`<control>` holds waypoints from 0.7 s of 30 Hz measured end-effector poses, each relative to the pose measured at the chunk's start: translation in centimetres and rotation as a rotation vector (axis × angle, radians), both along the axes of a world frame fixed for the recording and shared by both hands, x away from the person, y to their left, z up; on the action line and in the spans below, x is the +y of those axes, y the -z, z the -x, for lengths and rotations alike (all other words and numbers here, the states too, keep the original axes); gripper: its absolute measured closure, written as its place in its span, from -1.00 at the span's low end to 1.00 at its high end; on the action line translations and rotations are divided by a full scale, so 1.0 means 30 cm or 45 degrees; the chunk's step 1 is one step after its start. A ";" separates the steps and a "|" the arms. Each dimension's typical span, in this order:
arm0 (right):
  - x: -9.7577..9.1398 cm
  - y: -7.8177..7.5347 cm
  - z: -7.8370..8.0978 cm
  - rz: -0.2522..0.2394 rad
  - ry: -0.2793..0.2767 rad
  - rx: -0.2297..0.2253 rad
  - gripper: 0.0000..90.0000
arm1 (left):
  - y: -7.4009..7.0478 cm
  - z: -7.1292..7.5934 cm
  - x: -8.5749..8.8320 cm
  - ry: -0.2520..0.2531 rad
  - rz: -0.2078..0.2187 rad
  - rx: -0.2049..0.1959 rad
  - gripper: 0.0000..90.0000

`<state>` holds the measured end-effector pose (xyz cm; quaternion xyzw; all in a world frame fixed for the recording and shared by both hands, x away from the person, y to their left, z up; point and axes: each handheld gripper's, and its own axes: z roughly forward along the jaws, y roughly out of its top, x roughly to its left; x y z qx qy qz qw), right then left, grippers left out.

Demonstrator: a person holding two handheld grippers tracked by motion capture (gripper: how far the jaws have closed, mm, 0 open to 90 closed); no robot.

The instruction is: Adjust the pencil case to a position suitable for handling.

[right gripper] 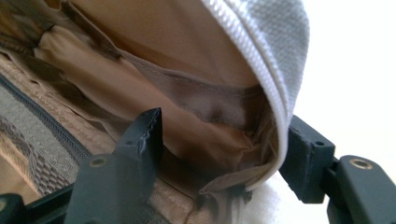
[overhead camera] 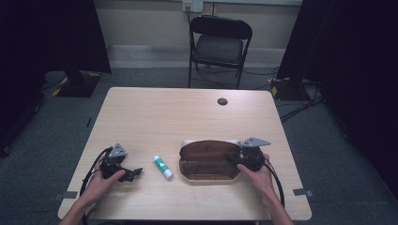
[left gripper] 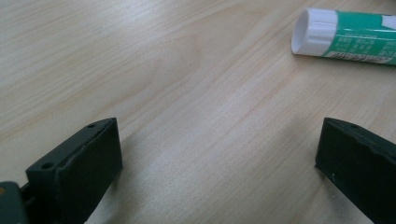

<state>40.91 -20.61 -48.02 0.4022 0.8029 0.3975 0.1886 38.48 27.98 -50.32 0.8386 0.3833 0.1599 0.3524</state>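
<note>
green-and-white glue stick (overhead camera: 163, 167), just left of open pencil case (overhead camera: 206, 174), long axis running near-to-far and slightly leftward, white cap toward table's near edge.
left gripper (overhead camera: 133, 174) spread, empty, left of stick; right gripper (right gripper: 219, 154) straddling case's zip rim, not visibly pinching. risk, judged: rim slipping free, case sagging; round stick rolling if nudged.

black folding chair (overhead camera: 219, 46), grey carpet floor (overhead camera: 155, 77)

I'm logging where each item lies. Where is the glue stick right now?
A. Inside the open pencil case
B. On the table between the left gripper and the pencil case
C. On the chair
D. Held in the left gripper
B: the glue stick lies on the bare table, between the left gripper, whose jaws stand apart around nothing, and the open pencil case.
</note>
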 end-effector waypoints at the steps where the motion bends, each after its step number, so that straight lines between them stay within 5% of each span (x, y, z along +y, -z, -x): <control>1: -0.001 0.000 0.004 0.002 -0.003 -0.001 -0.18 | 0.000 0.000 0.000 0.000 0.000 0.000 -1.00; 13: 0.004 -0.002 0.043 0.009 -0.010 0.032 -0.27 | -0.001 0.000 0.001 0.001 -0.005 -0.004 -1.00; 21: -0.053 -0.045 0.100 -0.041 0.030 -0.001 -0.41 | -0.001 0.000 0.000 0.000 -0.003 0.000 -1.00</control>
